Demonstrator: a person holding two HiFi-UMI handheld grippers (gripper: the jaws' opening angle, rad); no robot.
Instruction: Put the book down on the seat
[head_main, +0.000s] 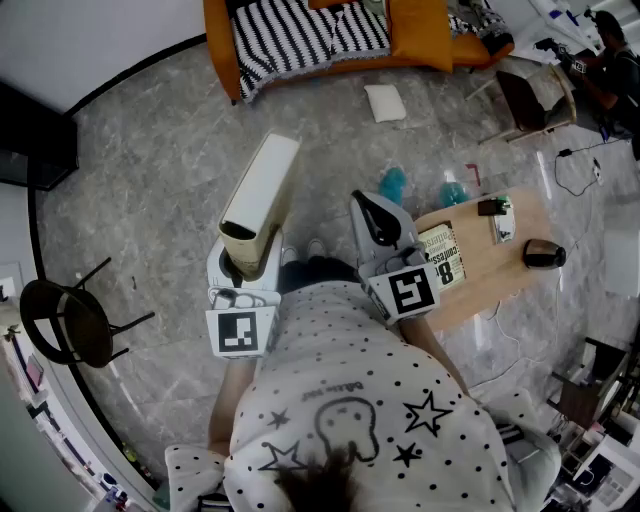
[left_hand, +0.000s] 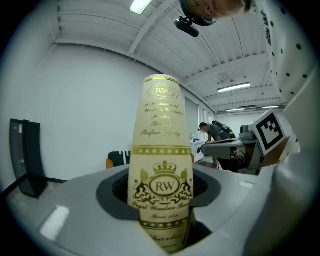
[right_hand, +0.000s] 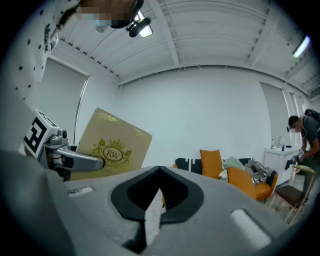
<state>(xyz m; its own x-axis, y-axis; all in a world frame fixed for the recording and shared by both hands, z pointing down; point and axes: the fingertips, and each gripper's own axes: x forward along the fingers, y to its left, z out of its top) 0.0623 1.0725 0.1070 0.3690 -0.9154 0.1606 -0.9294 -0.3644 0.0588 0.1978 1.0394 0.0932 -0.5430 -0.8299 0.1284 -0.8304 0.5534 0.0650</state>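
Our left tongs (head_main: 247, 258) clamp the book (head_main: 262, 195) upright in mid-air; our right tongs (head_main: 378, 222) are closed, empty. We judge we're carrying it; next, reach the sofa (head_main: 221, 45) ahead and lay it flat.

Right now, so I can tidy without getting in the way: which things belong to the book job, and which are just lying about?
In the job:
book, clamped in the left hand-held gripper
orange sofa, likely the seat

Lying about:
white cushion on the floor
wooden table
black chair
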